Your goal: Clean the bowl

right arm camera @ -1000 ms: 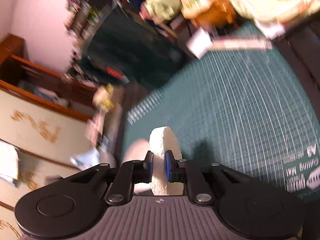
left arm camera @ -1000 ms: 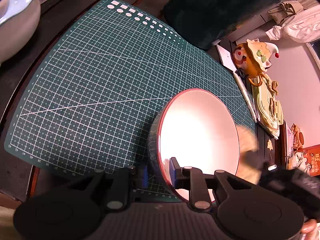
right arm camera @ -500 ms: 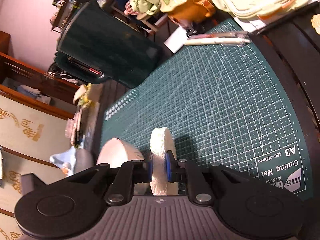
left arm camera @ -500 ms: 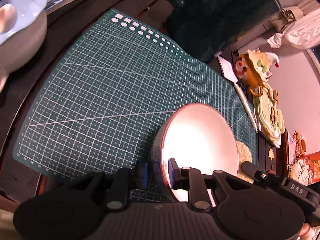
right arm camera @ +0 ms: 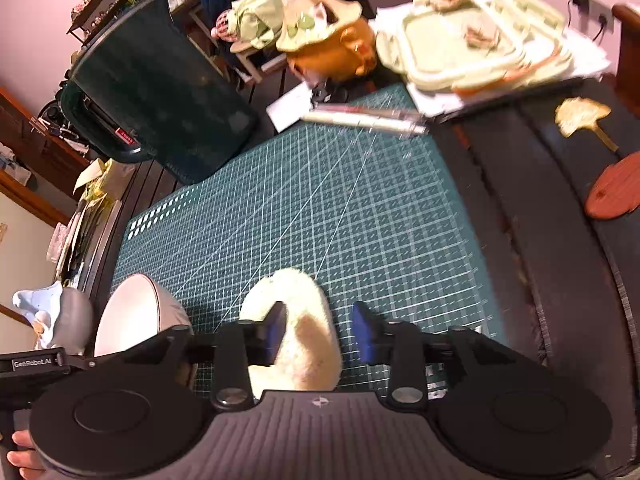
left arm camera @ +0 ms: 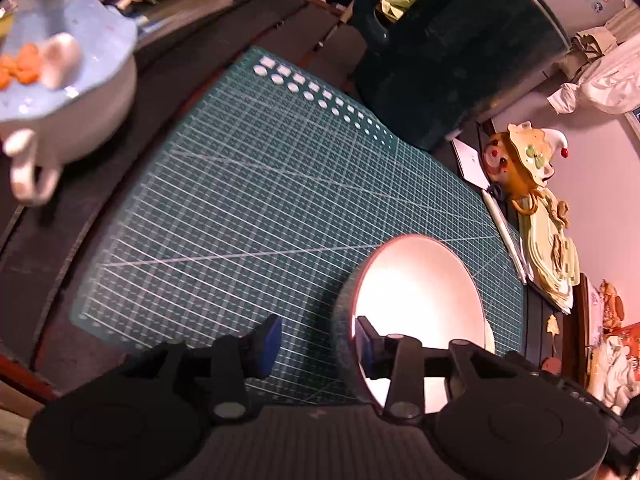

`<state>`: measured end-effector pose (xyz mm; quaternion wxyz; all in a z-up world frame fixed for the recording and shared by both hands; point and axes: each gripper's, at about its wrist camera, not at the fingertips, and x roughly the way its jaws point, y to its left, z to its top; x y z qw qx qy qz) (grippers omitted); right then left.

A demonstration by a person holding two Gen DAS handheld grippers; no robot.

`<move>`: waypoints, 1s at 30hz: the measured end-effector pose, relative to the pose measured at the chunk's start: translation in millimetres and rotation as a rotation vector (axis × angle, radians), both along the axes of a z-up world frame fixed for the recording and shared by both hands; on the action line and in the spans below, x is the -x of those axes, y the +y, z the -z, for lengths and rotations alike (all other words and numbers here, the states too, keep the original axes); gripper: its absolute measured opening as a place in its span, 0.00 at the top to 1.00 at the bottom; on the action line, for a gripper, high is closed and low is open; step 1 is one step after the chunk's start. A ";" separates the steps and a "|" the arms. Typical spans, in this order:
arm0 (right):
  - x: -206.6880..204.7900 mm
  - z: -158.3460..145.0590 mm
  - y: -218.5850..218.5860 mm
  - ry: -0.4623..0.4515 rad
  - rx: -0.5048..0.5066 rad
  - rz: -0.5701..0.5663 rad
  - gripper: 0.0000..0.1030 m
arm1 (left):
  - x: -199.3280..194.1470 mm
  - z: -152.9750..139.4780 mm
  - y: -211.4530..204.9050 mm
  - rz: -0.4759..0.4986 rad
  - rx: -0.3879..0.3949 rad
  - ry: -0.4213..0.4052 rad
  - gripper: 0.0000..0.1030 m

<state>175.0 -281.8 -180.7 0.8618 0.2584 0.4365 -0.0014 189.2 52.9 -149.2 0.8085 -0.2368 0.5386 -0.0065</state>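
Both jaws have just been opening: the left gripper (left arm camera: pixel 318 344) stands spread astride the rim of the round white red-edged bowl (left arm camera: pixel 416 292) on the green gridded cutting mat (left arm camera: pixel 248 208), the right gripper (right arm camera: pixel 320 332) loose around the cream fluffy sponge (right arm camera: pixel 304 320) beside that bowl.

dark green cutting mat (left arm camera: pixel 256 208) with a white grid, pale pinkish-white bowl (left arm camera: pixel 420 304) with a thin red rim on it, cream fluffy sponge (right arm camera: pixel 296 320), blue pads (right arm camera: pixel 362 332) on black fingers
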 end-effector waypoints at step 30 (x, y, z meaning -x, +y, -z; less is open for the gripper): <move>172.3 -110.8 113.7 -0.241 0.454 -0.061 0.01 | 178.8 -113.9 -49.2 0.105 -0.326 -0.350 0.00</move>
